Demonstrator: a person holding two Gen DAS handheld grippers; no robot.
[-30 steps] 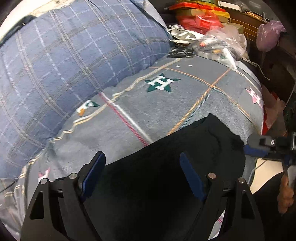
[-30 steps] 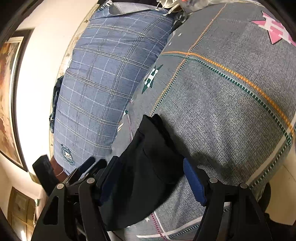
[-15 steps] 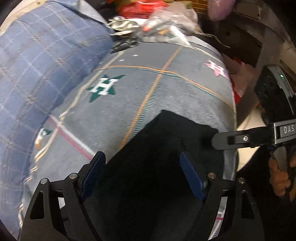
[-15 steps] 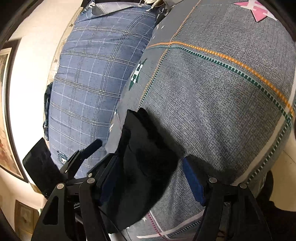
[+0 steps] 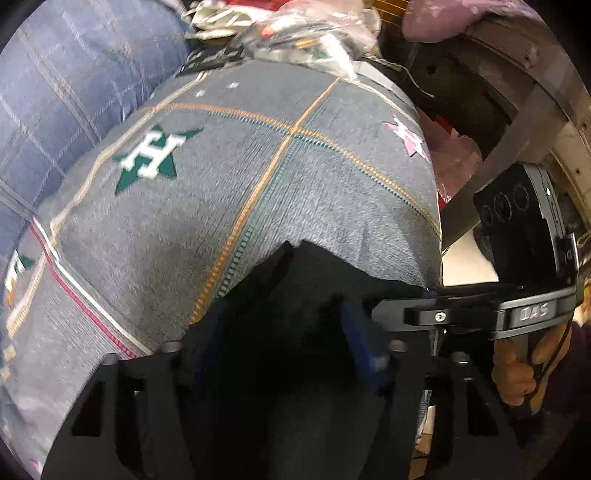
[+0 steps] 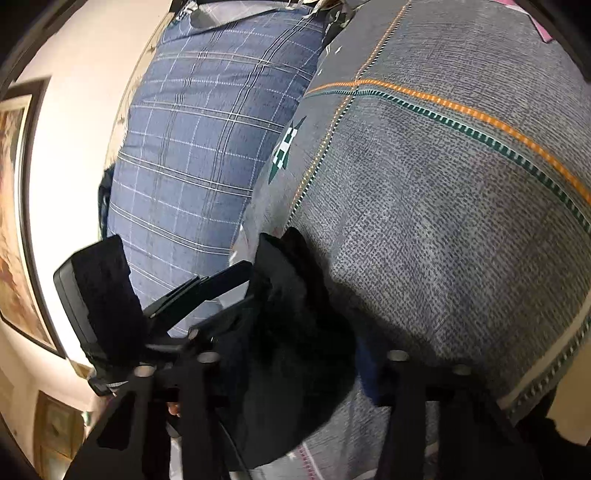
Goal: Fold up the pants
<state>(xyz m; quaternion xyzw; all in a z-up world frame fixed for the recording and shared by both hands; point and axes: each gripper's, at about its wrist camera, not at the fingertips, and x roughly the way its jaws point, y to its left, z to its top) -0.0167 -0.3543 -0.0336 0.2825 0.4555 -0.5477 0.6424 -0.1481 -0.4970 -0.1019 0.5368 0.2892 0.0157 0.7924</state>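
The black pants (image 5: 295,332) lie in a folded bundle at the near edge of a grey patterned bedspread (image 5: 258,184). My left gripper (image 5: 284,347) is open, its blue-padded fingers astride the black cloth. My right gripper (image 6: 295,354) is open too, with the pants (image 6: 295,314) bunched between its fingers. The right gripper also shows in the left wrist view (image 5: 443,314), its finger reaching onto the pants from the right. The left gripper shows in the right wrist view (image 6: 207,288) at the left of the bundle.
A blue plaid pillow (image 6: 207,147) lies along the far left of the bed. Plastic bags and clutter (image 5: 303,33) pile up at the bed's far end. The bed's edge (image 5: 436,221) drops to the floor at the right. A framed picture (image 6: 14,221) hangs on the wall.
Both grippers have moved in toward each other over the pants. The black cloth is now bunched closer between the fingers, and the left view has swung right toward the bed's edge.
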